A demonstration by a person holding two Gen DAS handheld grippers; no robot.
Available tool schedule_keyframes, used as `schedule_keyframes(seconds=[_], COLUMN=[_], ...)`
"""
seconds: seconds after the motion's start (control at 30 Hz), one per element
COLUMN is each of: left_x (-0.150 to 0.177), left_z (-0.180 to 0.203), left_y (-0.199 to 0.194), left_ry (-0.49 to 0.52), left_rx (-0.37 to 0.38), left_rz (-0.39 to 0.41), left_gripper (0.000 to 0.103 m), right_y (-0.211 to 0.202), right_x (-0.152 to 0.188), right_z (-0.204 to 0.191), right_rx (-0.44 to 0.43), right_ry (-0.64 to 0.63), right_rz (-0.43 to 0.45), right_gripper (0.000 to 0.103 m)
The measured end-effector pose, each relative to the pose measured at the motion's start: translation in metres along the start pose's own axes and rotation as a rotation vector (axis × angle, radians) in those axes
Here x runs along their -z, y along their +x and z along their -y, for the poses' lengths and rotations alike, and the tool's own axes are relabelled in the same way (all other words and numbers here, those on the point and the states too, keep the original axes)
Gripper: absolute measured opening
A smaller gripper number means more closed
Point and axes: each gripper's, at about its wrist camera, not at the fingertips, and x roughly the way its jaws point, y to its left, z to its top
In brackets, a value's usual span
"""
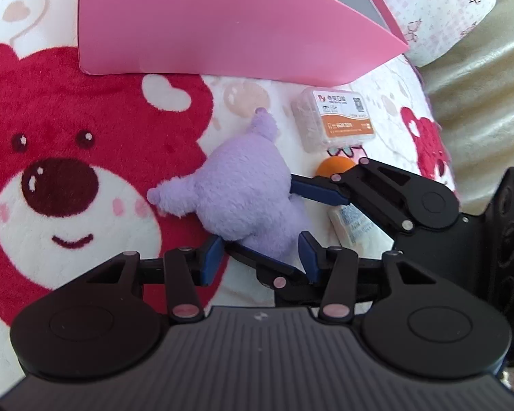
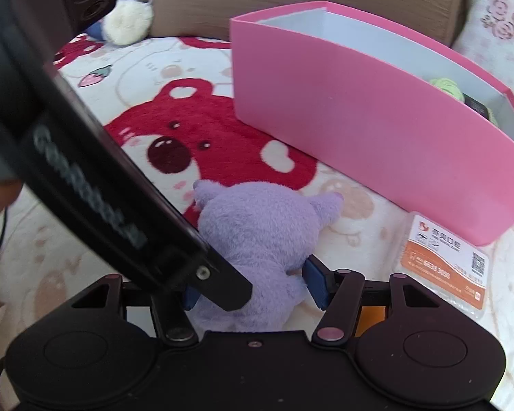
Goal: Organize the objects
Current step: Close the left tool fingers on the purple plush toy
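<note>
The left hand-held gripper (image 1: 257, 257) had its blue pads on either side of the lower part of a fluffy lilac plush toy (image 1: 246, 191), and the fur bulged between them; whether the pads truly pressed in could not be told. The right hand-held gripper (image 2: 253, 286) reached in from the right side of the left wrist view, its blue fingers (image 1: 320, 191) set against the toy's flank. In its own view the right pad dented the fur, while the left pad was mostly hidden behind the black body of the other gripper, so it appeared closed on the toy.

The toy lay on a fleecy white blanket printed with a large red bear face (image 1: 68, 178), its ears pointing away from both grippers. Just beside it, on the far right, lay a clear plastic box with an orange and white label (image 1: 335, 120), and near that a small orange ball (image 1: 332, 167), partly covered by the right gripper's linkage. A pale tube with printed text (image 1: 353, 222) lay under the same linkage.

Farther off stood an open pink cardboard box with a grey-white inside (image 2: 377, 130). A ball of green yarn (image 2: 447, 87) sat in its far corner.
</note>
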Motion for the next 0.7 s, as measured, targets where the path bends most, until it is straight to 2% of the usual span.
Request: schedule_keyframes(seconds=[0.1,0.17,0.37,0.47,0.53,0.7], left_x=[-0.005,-0.009,-0.015,-0.015,-0.014,-0.013], left_z=[-0.011,-0.017,-0.022,-0.022,-0.022,-0.024], left_y=[-0.012,-0.019,-0.021,-0.015,-0.010,-0.004], left_ry=[-0.001,-0.008,0.010,0.037,0.043,0.025], left_rx=[-0.040,-0.026,-0.040,-0.064,-0.072,-0.063], left_rz=[0.053,0.070,0.128,0.129,0.129,0.128], left_gripper=[0.048,0.048,0.049,0.049,0.050,0.050], right_y=[-0.002,-0.002,-0.004,-0.005,-0.005,-0.012], right_x=[-0.001,0.000,-0.001,-0.002,-0.002,-0.002], right_z=[0.009,0.013,-0.002,-0.009,-0.008,0.000], right_rx=[-0.018,-0.033,-0.088,-0.062,-0.036,0.025], right_ry=[0.028,0.033,-0.104,-0.156,-0.159,-0.087], right_rz=[-0.016,-0.022,-0.045,-0.048,-0.055,-0.075], right_gripper=[0.064,0.063,0.060,0.060,0.064,0.075])
